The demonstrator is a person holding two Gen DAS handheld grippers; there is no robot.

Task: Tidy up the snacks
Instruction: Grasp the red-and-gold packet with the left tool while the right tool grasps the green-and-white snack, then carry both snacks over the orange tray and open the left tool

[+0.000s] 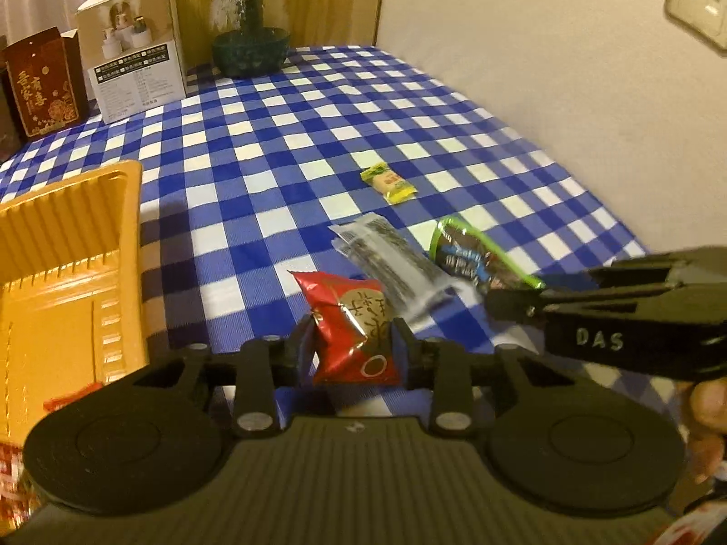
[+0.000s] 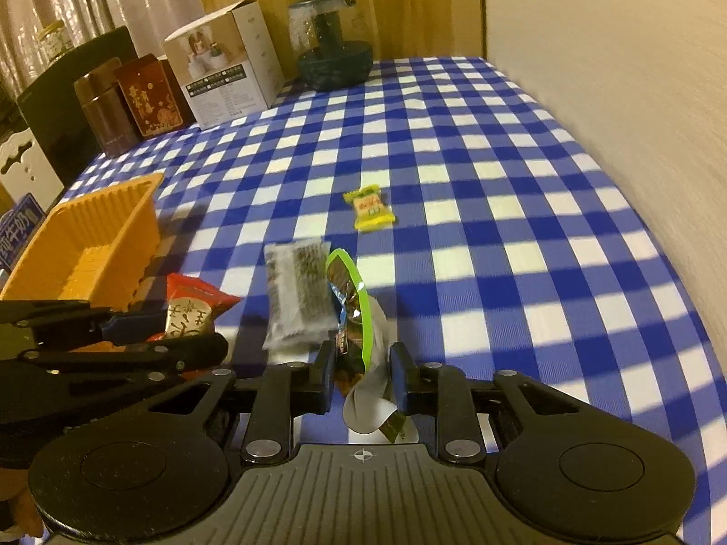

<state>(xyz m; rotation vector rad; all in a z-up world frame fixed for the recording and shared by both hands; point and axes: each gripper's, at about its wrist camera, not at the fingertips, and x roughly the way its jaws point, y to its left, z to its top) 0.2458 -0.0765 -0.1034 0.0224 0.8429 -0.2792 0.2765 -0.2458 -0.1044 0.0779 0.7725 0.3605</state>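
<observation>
Red snack packet [image 1: 352, 329] clamped in left gripper [image 1: 352, 345], green-edged packet [image 2: 350, 318] pinched in right gripper [image 2: 359, 374] — both just above tablecloth [image 1: 281, 136], near its front edge. Packets to be carried level, released over orange tray [image 1: 68, 272] at left edge — not dragged.

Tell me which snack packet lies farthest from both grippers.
The small yellow packet, alone on the checked cloth, beyond the grey packet. The red packet and green-edged packet sit in jaws.
</observation>
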